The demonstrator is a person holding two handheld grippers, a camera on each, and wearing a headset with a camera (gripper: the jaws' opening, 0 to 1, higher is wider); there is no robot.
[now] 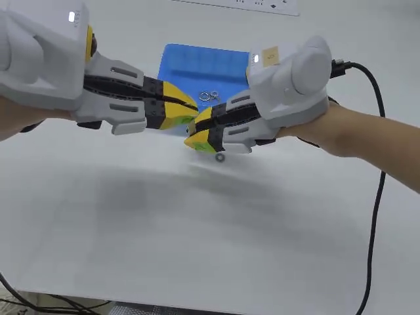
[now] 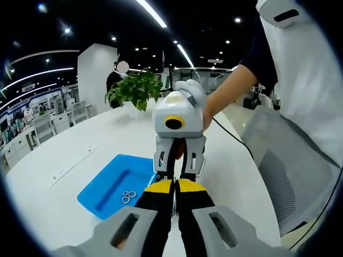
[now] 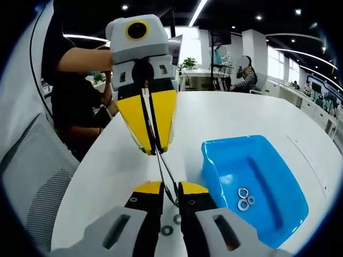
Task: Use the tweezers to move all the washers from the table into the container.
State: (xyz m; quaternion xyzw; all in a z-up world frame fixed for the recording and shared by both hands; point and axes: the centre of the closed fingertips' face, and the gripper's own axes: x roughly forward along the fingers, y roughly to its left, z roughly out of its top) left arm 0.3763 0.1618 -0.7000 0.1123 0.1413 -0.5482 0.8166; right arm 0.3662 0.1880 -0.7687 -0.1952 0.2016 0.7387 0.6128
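Left tongs (image 2: 174, 184) clamp the tweezers (image 3: 159, 160) steady so right tongs (image 3: 171, 188), nearly closed, squeeze their legs above the washers (image 3: 166, 231).

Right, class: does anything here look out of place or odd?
Nothing is spilled or damaged. One oddity: the tweezers stretch from the left claw into the right claw, while two washers lie on the table beneath.
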